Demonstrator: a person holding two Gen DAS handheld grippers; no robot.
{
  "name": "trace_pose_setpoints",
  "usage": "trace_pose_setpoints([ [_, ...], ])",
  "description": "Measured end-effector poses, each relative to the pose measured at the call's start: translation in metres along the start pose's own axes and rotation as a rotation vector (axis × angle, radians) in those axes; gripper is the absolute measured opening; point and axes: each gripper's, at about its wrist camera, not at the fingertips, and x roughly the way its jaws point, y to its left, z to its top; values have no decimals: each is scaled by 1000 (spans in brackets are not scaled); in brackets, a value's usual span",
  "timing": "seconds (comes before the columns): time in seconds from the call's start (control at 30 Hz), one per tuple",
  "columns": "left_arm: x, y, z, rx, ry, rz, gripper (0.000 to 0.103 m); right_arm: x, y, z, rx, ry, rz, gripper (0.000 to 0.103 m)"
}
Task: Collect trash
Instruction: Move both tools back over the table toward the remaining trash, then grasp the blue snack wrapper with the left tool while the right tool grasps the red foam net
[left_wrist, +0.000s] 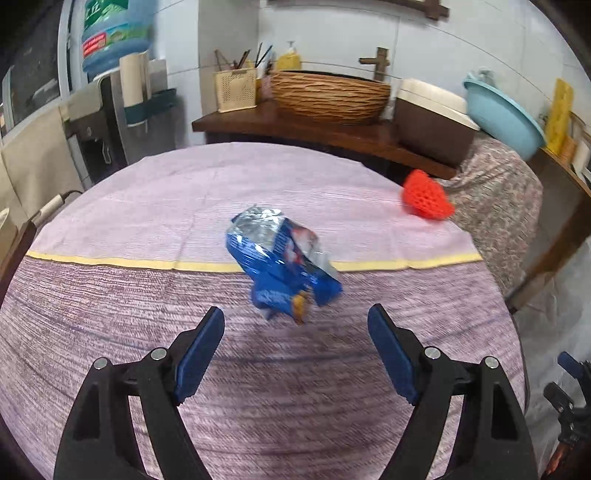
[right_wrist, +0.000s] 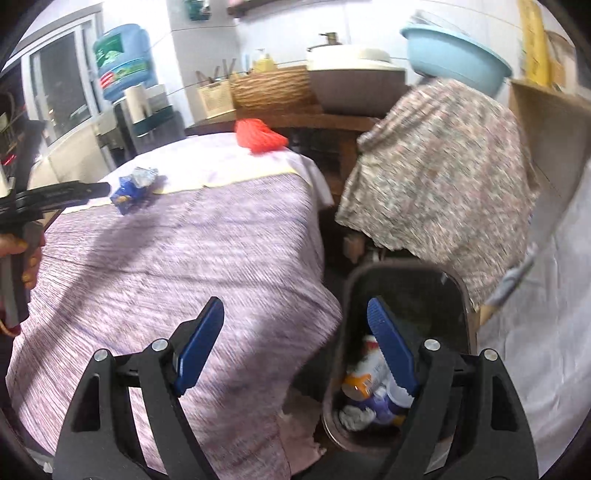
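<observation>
Here the left claw (left_wrist: 295, 314) is tilting downward over the desk (left_wrist: 110, 314), its blue pads spread wide apart and gripping nothing. A crumpled blue snack wrapper (left_wrist: 280, 266) is lying on the purple striped cloth just ahead of the fingertips, straddling the yellow band, not touched by either pad. A red knitted piece (left_wrist: 426, 197) is sitting near the desk's far right edge, well apart from the wrapper.

The right claw (right_wrist: 295, 310) is likewise angling downward, released and empty, hanging over the desk's right edge. Its right pad is standing in front of the dark trash bin (right_wrist: 458, 295) on the floor beside the desk; the bin is holding a few pieces of trash (right_wrist: 365, 391), among them an orange-and-white container and a crumpled white scrap.

In the right wrist view the other claw is reaching in from the left edge, a hand (right_wrist: 26, 254) wrapping its grip, its tip pointing toward the wrapper
</observation>
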Motion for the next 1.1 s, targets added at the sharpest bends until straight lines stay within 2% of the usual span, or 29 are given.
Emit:
trace_pose_setpoints([
  [0.17, 31, 8, 16, 5, 42, 30, 78, 9, 21, 23, -64, -8, 22, 80],
  [0.27, 46, 15, 20, -24, 70, 3, 70, 17, 32, 33, -108, -6, 31, 80],
  [0.3, 49, 16, 20, -32, 75, -10, 62, 19, 35, 36, -121, -5, 32, 80],
  [0.33, 51, 17, 20, -33, 79, -18, 46, 22, 38, 39, -133, -4, 32, 80],
  [0.4, 57, 18, 17, -31, 99, -36, 34, 28, 42, 47, -141, -3, 40, 80],
  [0.43, 56, 19, 15, -36, 88, -41, 32, 31, 42, 50, -140, -2, 46, 80],
  [0.67, 53, 22, 14, -42, 79, -63, 28, 53, 54, 76, -149, 6, 79, 80],
  [0.83, 45, 22, 15, -44, 48, -69, 28, 85, 66, 113, -176, 6, 91, 80],
  [0.97, 38, 19, 13, -19, 10, -51, 28, 118, 73, 144, -206, -6, 39, 80],
  [1.1, 41, 23, 16, -22, 19, -71, 28, 149, 76, 165, -212, 19, -3, 80],
])
